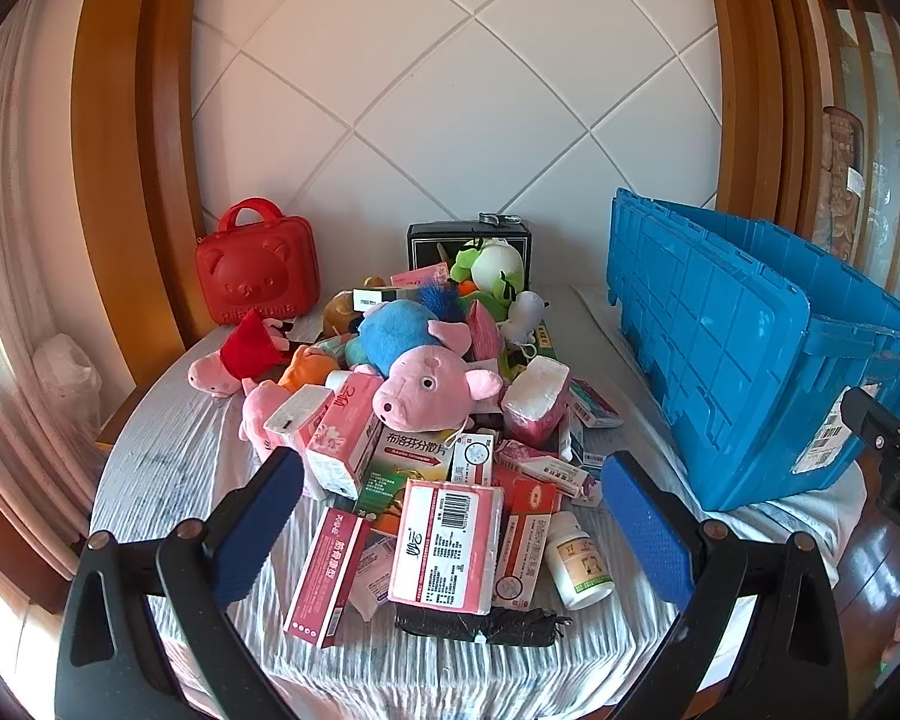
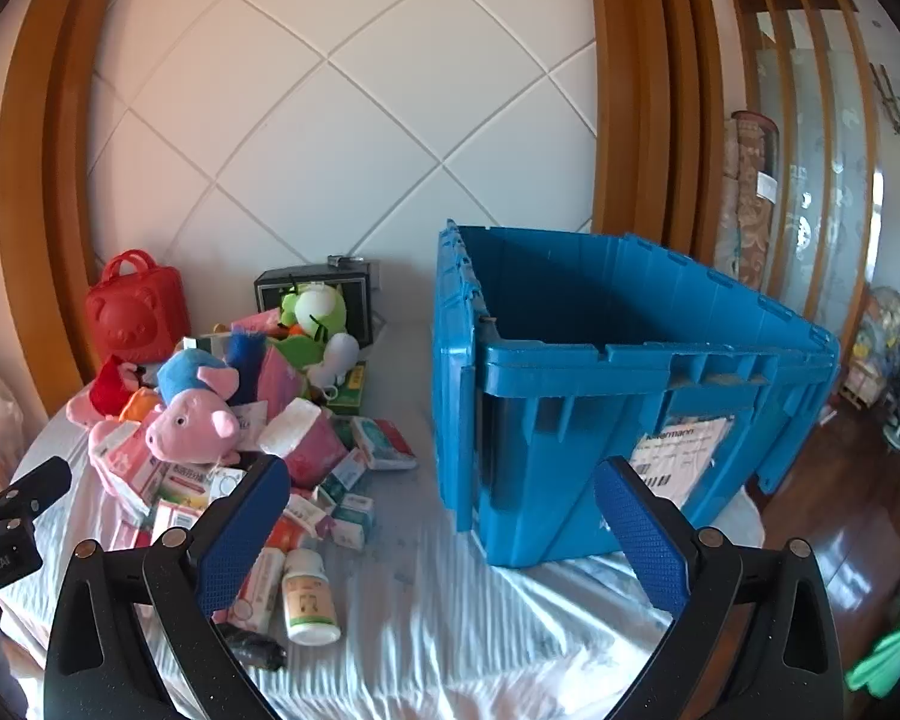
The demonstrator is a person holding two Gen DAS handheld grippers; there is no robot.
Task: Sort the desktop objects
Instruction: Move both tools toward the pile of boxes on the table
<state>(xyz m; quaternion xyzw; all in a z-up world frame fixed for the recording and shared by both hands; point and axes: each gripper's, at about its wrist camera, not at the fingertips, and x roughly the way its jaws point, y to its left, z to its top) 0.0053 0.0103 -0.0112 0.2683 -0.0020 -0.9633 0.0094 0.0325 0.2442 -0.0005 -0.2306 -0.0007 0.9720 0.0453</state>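
A heap of plush toys and medicine boxes lies on the white-clothed table (image 1: 168, 480). A pink pig plush (image 1: 426, 393) tops it, also in the right wrist view (image 2: 189, 420). A pink barcode box (image 1: 447, 546) and a white pill bottle (image 1: 579, 561) lie nearest; the bottle also shows in the right wrist view (image 2: 309, 597). My left gripper (image 1: 453, 519) is open and empty above the front of the heap. My right gripper (image 2: 441, 531) is open and empty in front of the blue crate (image 2: 630, 396), which also shows in the left wrist view (image 1: 750, 348).
A red bear case (image 1: 257, 267) and a black box (image 1: 471, 240) stand at the back by the tiled wall. A black object (image 1: 480, 624) lies at the table's front edge. Wooden floor (image 2: 840, 516) lies to the right of the table.
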